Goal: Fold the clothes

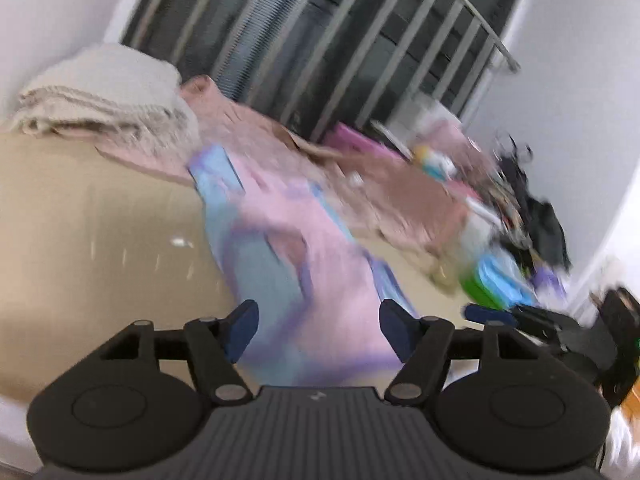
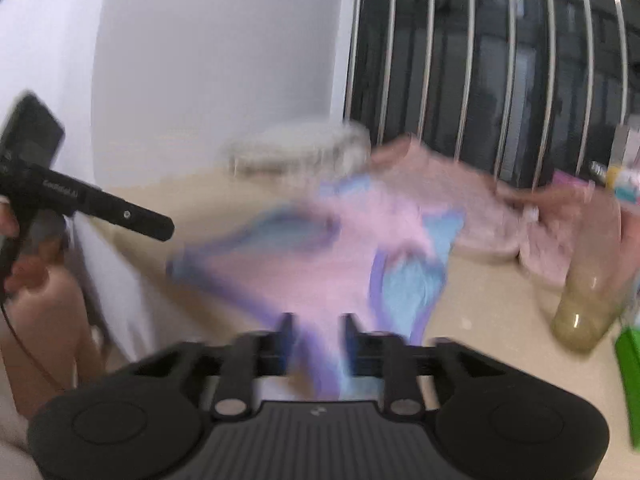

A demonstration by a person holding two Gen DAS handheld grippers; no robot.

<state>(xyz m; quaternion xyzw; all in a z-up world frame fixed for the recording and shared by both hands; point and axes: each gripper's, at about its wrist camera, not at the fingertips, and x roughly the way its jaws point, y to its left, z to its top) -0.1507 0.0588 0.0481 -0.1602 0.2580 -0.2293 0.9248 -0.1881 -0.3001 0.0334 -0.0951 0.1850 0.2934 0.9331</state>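
Left gripper [image 1: 318, 326] is sitting w/ jaws spread wide, nothing between the pads; the pink-and-blue garment [image 1: 296, 256] is lying under and ahead of it on the beige table [image 1: 100, 220]. Frames are motion-blurred, so fine detail is lost.

Going left to right in the left wrist view: a folded cream blanket [image 1: 108, 96] is resting at the table's far left corner, partly over a dusty-pink cloth [image 1: 240, 132] that is spreading along the back edge. The garment is running from mid-table toward the gripper. Further right a blurred clutter pile, incl. a green-and-blue container [image 1: 494, 284]; contents too blurred to tell. Dark clothing [image 1: 536, 220] is heaped at the far right.

Right gripper [image 2: 316, 334] is showing a narrow gap w/ a bunched bit of the garment [image 2: 320, 256] passing between the fingers; can't tell if it's truly clamped. In that view the left gripper's body [image 2: 80, 200] is sticking in from the left, held by a hand [image 2: 24, 268]. To the right, a clear plastic cup [image 2: 588, 304] is tilting on the table [image 2: 488, 304], holding a yellowish something, unclear what. A green item [image 2: 630, 364] is at the right edge.
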